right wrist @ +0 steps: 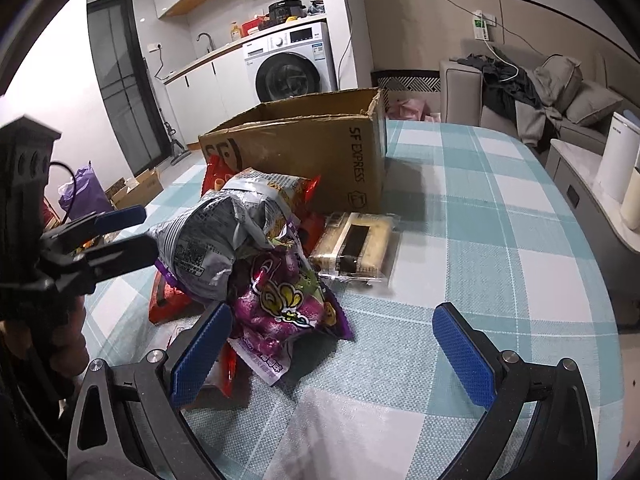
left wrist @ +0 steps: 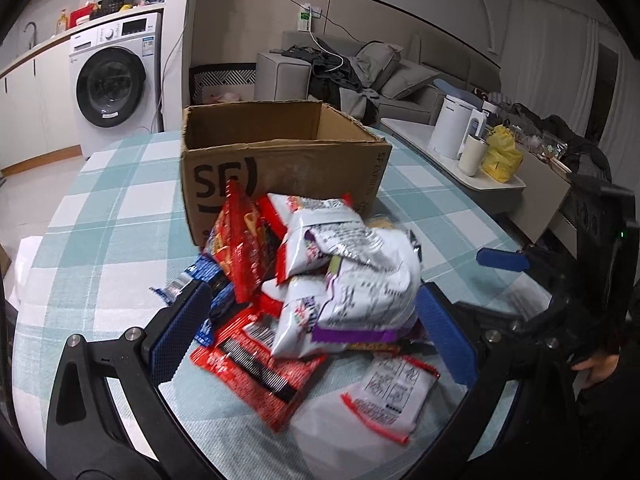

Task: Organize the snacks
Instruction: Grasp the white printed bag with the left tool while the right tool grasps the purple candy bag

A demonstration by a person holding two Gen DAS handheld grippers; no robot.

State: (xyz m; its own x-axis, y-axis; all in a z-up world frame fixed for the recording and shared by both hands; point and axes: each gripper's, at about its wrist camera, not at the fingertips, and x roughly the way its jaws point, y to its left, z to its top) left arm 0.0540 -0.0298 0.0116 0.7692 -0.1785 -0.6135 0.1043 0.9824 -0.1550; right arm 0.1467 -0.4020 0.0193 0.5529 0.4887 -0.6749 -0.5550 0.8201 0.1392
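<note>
A pile of snack packets lies on the checked tablecloth in front of an open cardboard box (left wrist: 280, 152) (right wrist: 304, 152). My left gripper (left wrist: 316, 332) is open and straddles the pile, with a crumpled white and silver bag (left wrist: 360, 280) (right wrist: 216, 240) between its blue pads. Red packets (left wrist: 260, 372), a blue packet (left wrist: 208, 280) and a white red-edged packet (left wrist: 392, 392) lie around it. My right gripper (right wrist: 332, 356) is open low over the cloth, its left pad beside a purple bag (right wrist: 288, 304). A clear-wrapped cake pack (right wrist: 356, 248) lies by the box.
A side table with a white kettle (left wrist: 452, 128), a cup and a yellow bag (left wrist: 500, 156) stands to the right. A sofa (right wrist: 560, 92) with clothes and a washing machine (left wrist: 112, 80) are behind. Bare cloth (right wrist: 500, 220) stretches right of the pile.
</note>
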